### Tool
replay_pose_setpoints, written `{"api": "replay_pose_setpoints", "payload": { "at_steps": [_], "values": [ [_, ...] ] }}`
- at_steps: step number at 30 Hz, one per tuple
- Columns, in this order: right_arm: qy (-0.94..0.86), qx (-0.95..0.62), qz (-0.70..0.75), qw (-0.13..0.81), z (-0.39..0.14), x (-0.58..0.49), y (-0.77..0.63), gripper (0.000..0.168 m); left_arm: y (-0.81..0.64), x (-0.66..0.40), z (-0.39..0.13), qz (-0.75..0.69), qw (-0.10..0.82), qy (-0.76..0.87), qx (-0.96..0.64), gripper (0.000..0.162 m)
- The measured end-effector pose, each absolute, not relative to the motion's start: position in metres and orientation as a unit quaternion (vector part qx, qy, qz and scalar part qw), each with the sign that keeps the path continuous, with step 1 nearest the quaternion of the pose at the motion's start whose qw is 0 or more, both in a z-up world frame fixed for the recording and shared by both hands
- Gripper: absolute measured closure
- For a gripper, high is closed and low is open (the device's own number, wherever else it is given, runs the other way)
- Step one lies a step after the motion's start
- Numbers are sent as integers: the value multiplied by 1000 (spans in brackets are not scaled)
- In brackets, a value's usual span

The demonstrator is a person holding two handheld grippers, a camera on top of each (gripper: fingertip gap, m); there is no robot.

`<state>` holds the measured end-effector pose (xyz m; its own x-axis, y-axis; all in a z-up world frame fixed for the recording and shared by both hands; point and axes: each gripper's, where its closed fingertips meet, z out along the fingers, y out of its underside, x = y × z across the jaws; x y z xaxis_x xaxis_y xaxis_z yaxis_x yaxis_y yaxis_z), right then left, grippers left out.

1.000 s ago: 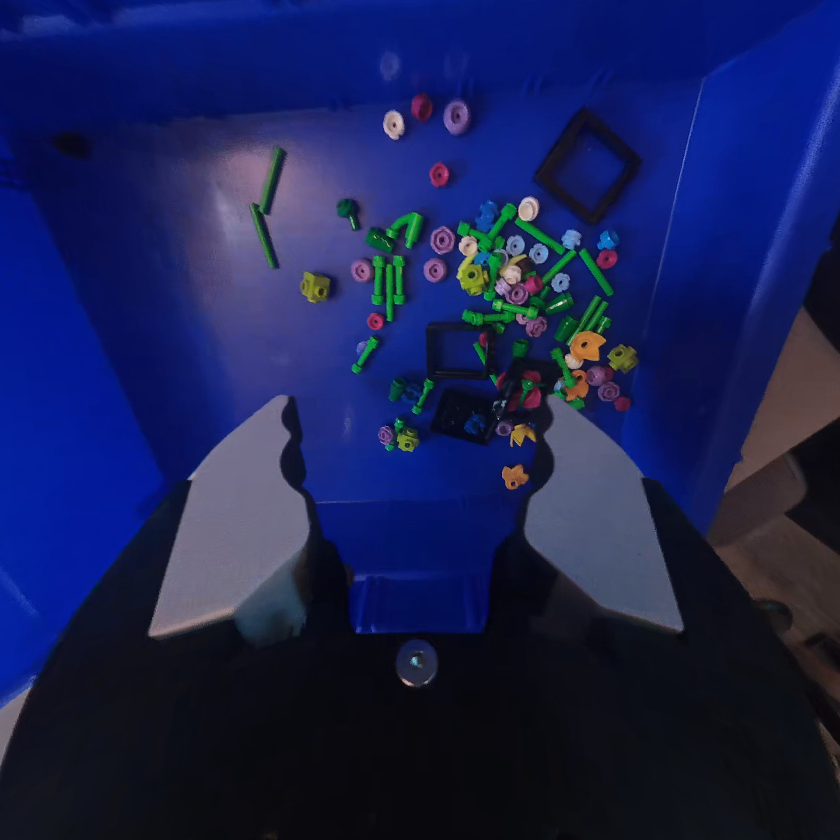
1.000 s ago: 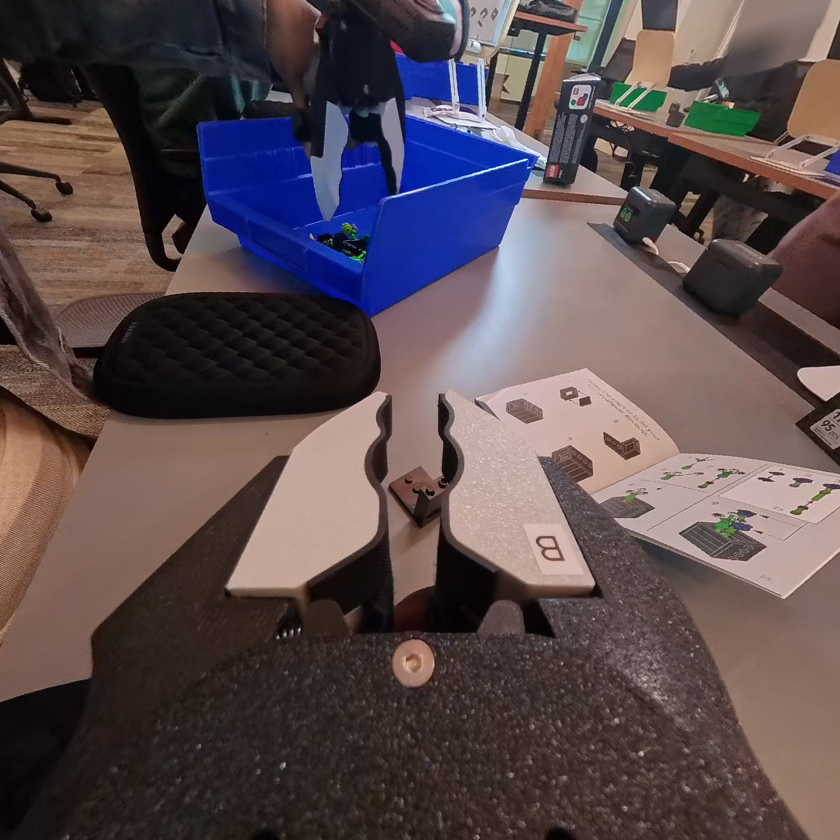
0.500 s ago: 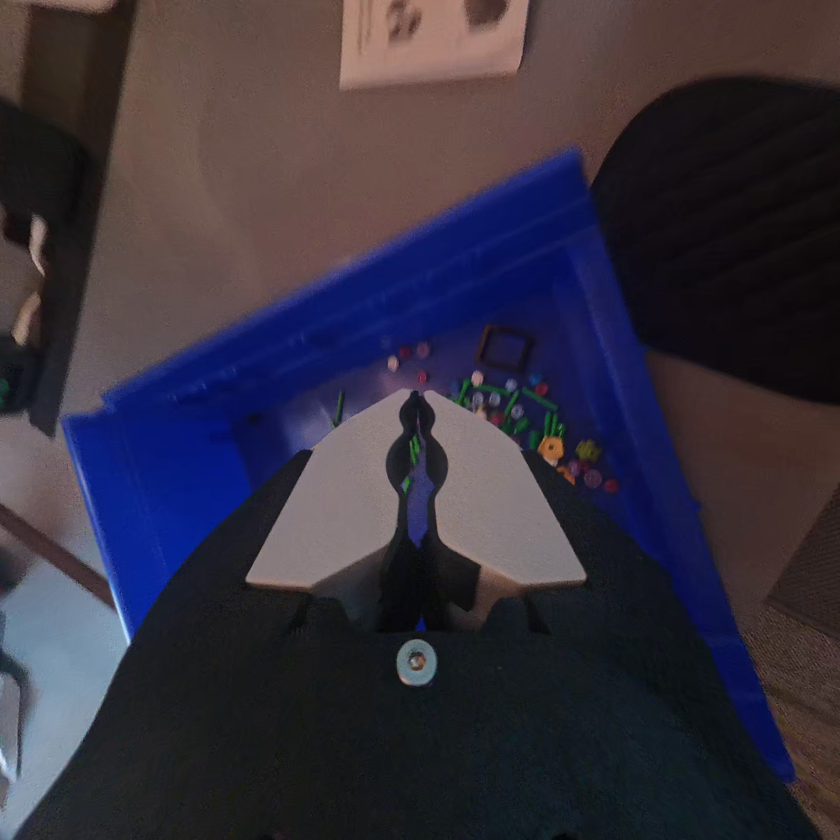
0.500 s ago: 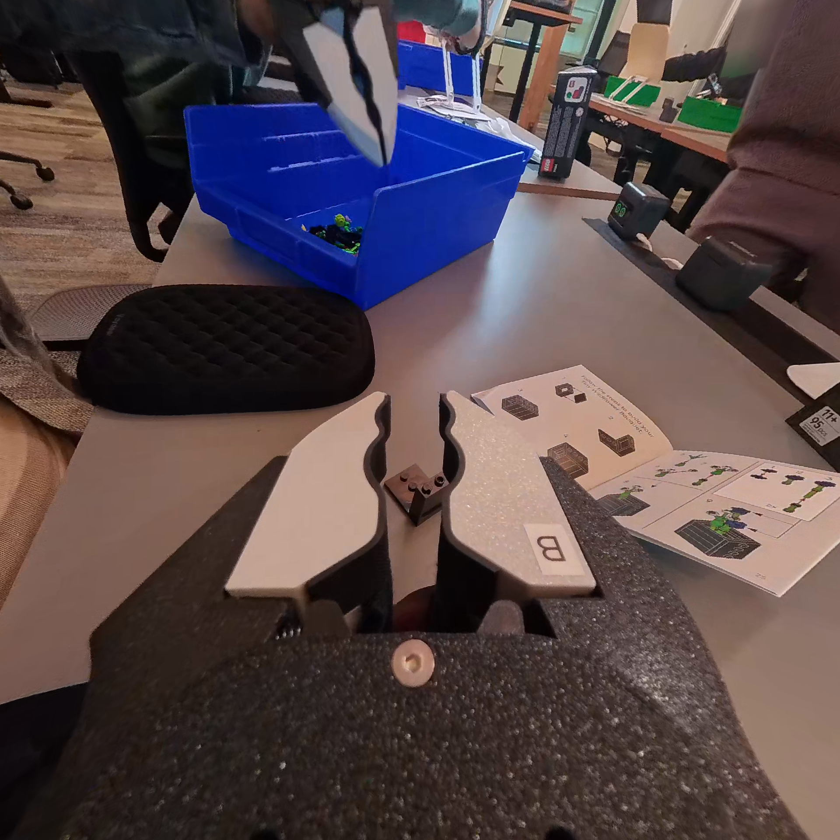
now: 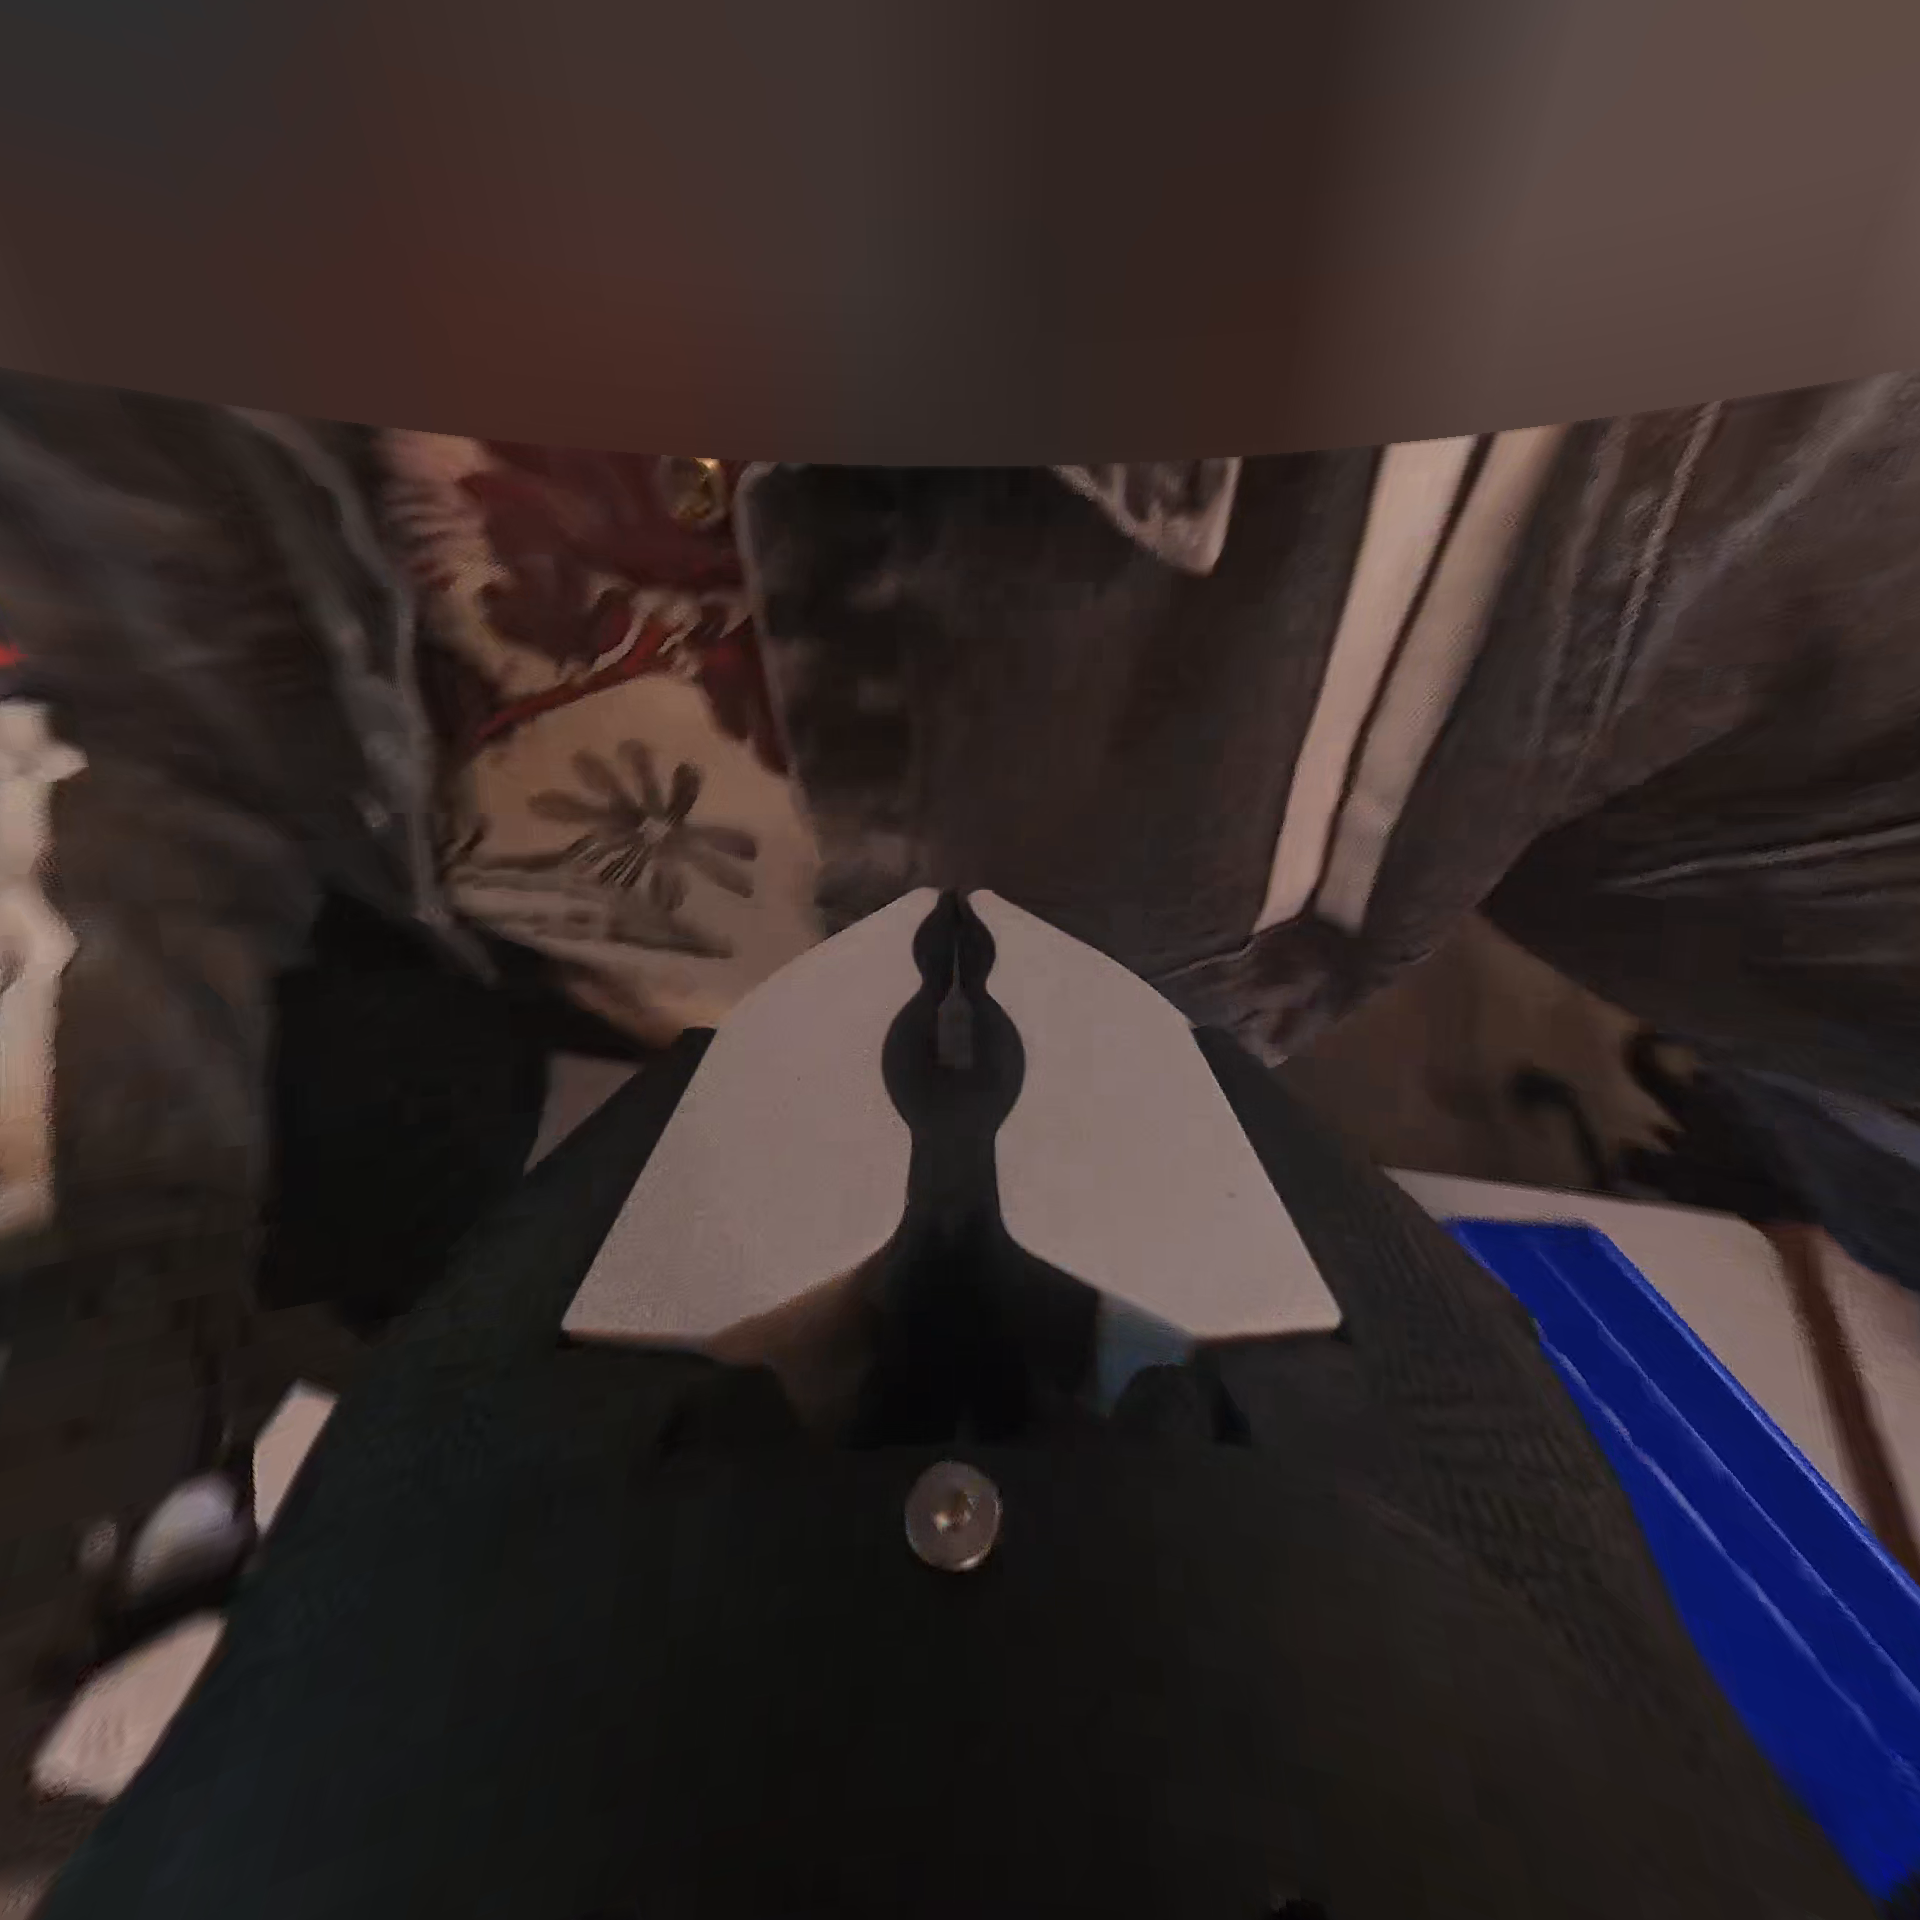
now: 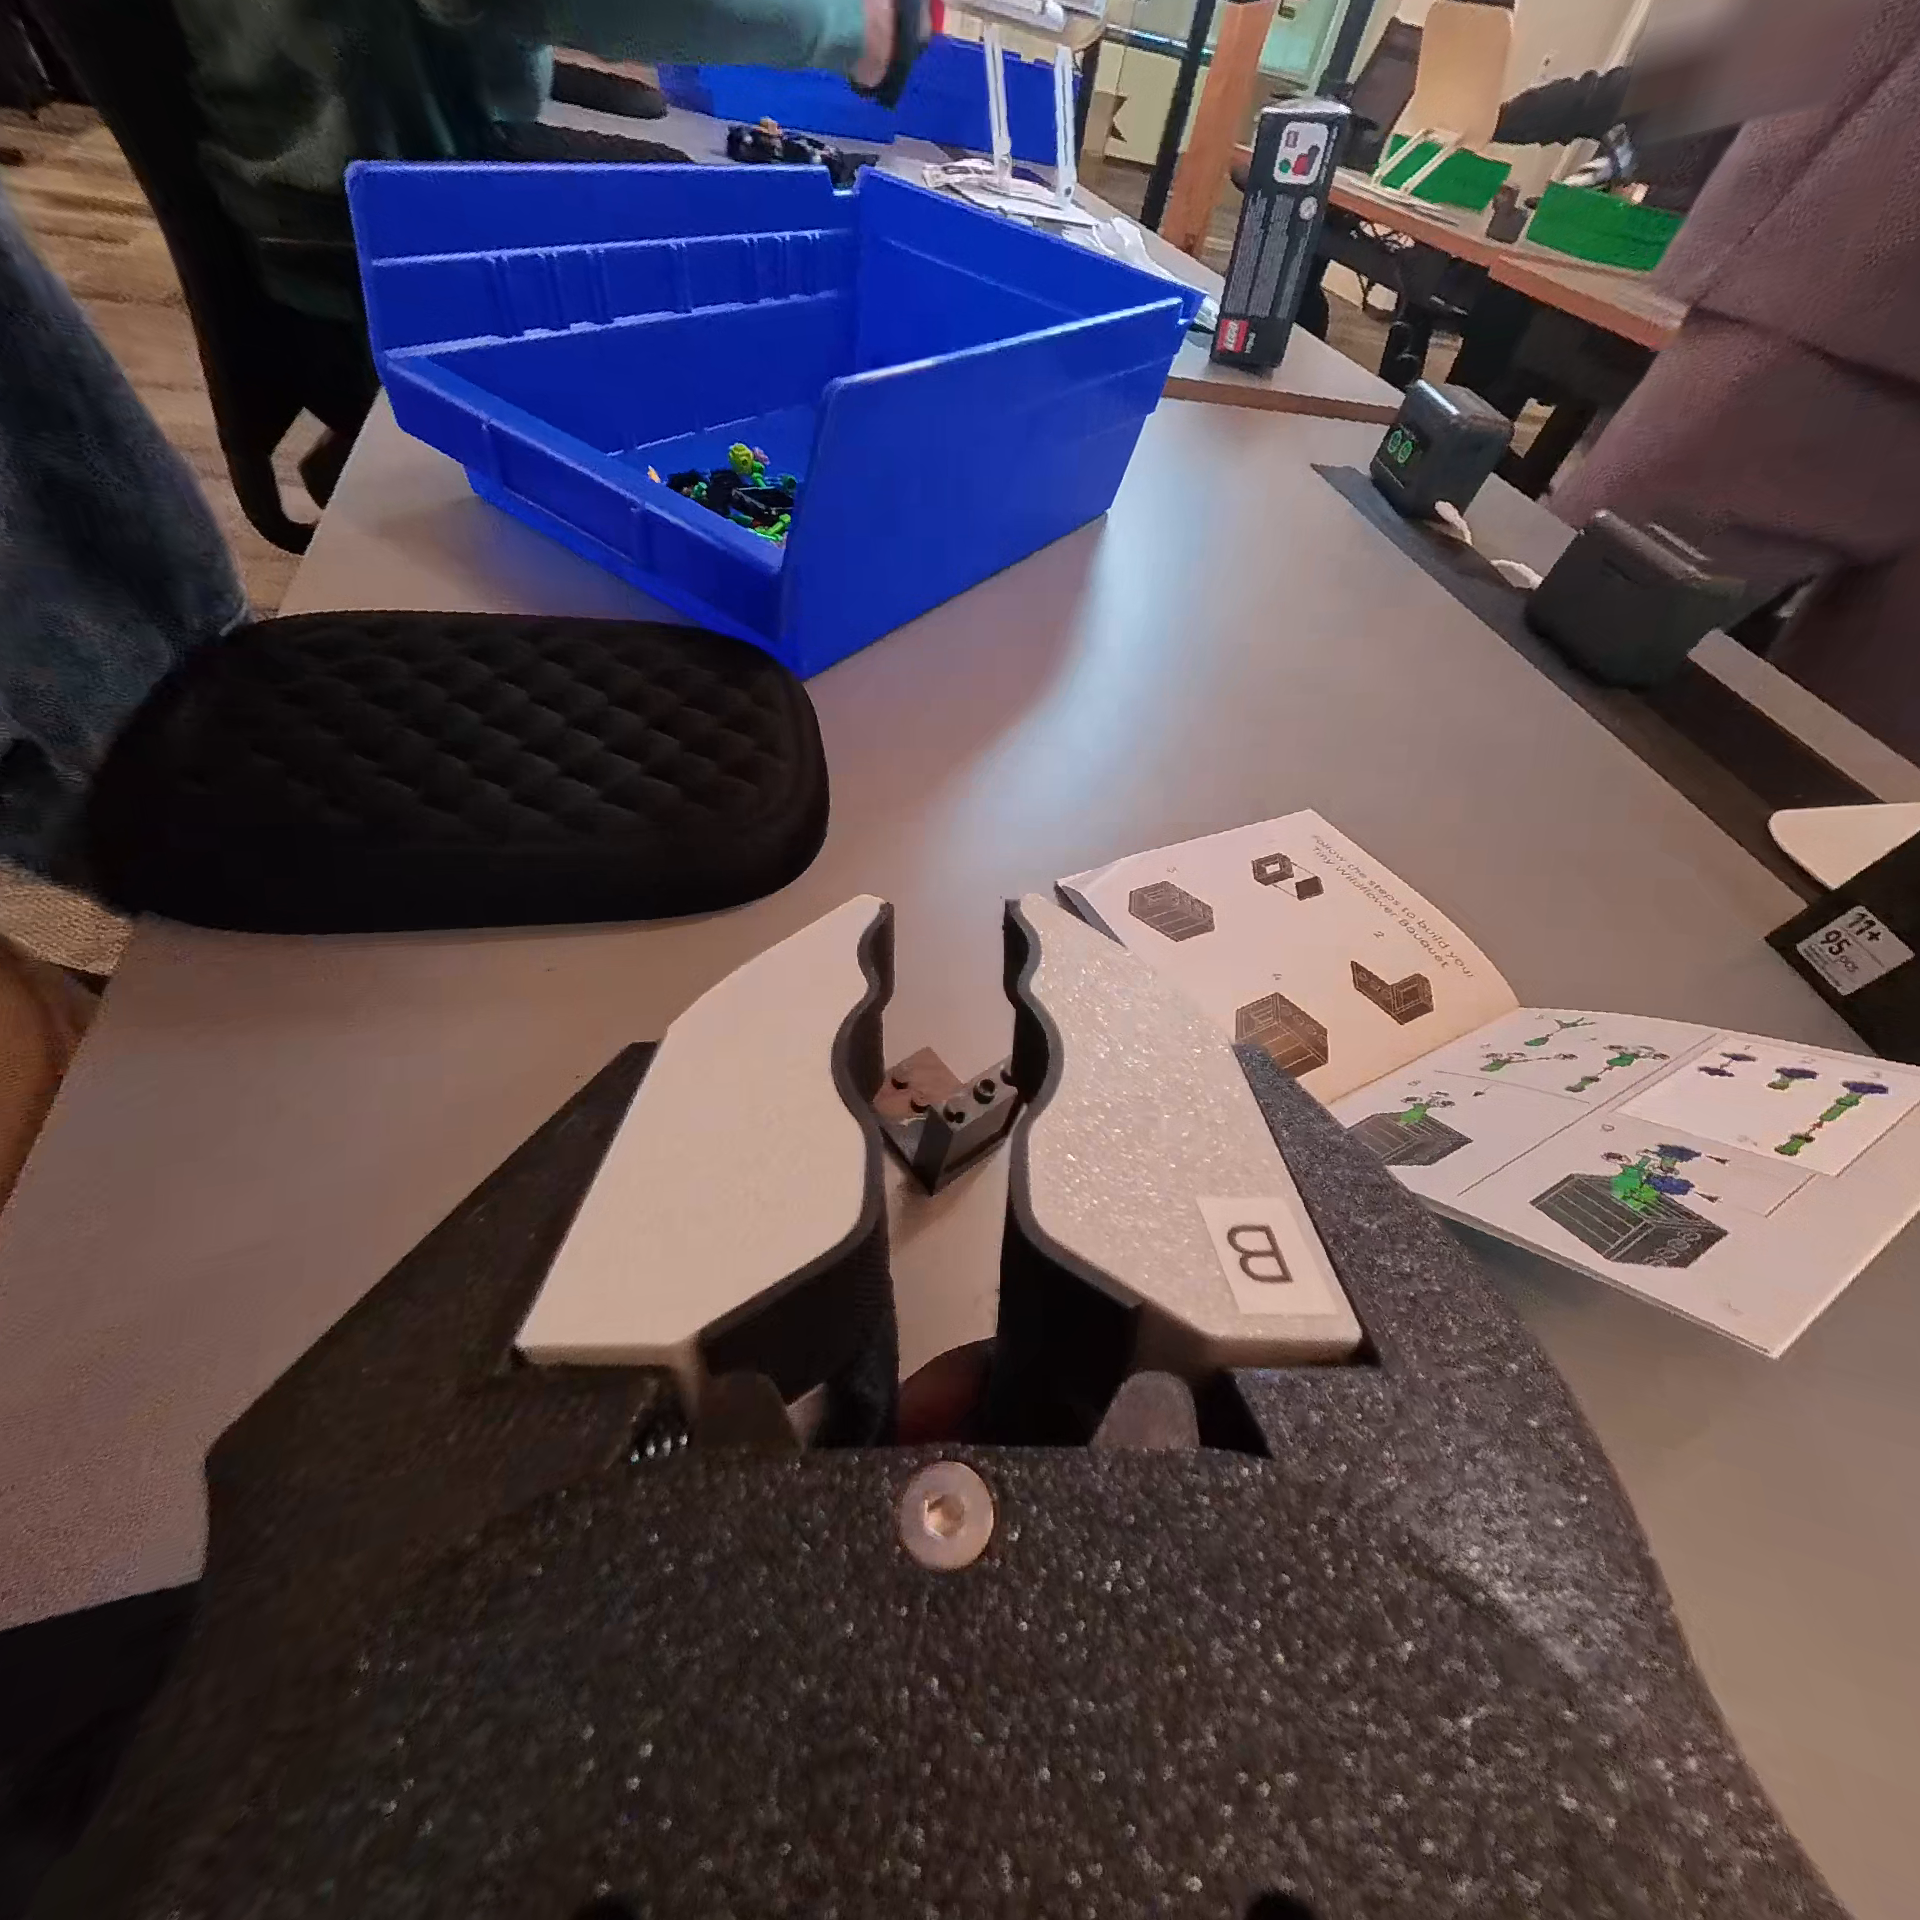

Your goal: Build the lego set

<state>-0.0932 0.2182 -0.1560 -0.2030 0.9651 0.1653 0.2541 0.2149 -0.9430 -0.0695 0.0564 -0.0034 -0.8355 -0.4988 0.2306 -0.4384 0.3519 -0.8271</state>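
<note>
Right gripper (image 6: 945, 1023) sits low over the grey table (image 6: 1195, 665), jaws parted a little, clamped on a dark L-shaped lego corner piece (image 6: 951, 1117). Bare tabletop lies ahead of the tips, bounded by one black quilted pad (image 6: 457, 764) on the left, one open instruction booklet (image 6: 1455, 1060) on the right, one blue bin (image 6: 935, 457) beyond holding loose lego pieces (image 6: 738, 488).

Left gripper (image 5: 951, 914) is raised, aimed at a person's clothing; tips together, a thin sliver (image 5: 953, 1023) between them, identity unclear. Bin edge at lower right.
</note>
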Motion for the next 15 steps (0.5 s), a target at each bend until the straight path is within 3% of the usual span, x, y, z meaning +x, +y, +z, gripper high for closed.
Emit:
{"api": "replay_pose_setpoints", "payload": {
  "at_steps": [4, 11, 15],
  "values": [
    [-645, -480, 416, 425, -157, -94, 223, 149, 69, -57, 4, -491, -67, 842, -216, 161],
    [-642, -480, 415, 431, -156, -94, 225, 150, 104, -41, 1, -461, -93, 861, -192, 161],
    [-634, -484, 418, 435, -154, -93, 227, 149, 116, -42, 2, -456, -157, 858, -179, 161]
  ]
}}
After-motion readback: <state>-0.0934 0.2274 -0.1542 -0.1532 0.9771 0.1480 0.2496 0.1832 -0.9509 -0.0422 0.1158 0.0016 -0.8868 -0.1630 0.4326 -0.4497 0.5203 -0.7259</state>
